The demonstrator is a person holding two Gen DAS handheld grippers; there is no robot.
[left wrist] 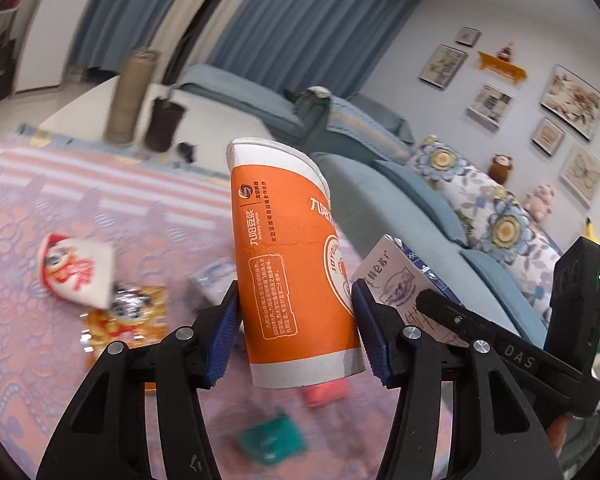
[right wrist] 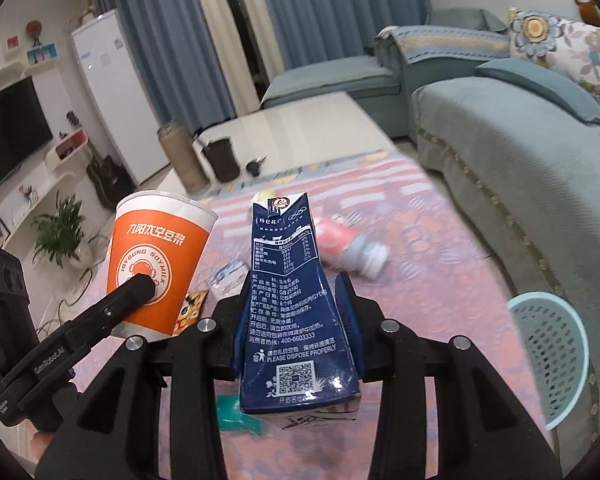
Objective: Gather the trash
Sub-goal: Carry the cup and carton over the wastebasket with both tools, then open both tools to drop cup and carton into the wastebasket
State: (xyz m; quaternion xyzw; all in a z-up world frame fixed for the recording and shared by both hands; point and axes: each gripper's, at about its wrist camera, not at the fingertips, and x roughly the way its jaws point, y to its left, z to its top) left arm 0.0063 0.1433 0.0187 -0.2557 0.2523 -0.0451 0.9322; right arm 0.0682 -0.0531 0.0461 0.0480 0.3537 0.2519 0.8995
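My left gripper is shut on an orange and white paper soymilk cup, held upright above the pink patterned tablecloth. The cup also shows in the right wrist view. My right gripper is shut on a dark blue milk carton, crushed at its middle; the carton shows in the left wrist view beside the cup. Loose trash lies on the cloth: a white and red snack bag, a yellow wrapper, a green packet, a pink bottle.
A light blue perforated basket stands at the right, beside the blue sofa. A tall brown tube, a dark cup and keys stand at the table's far end.
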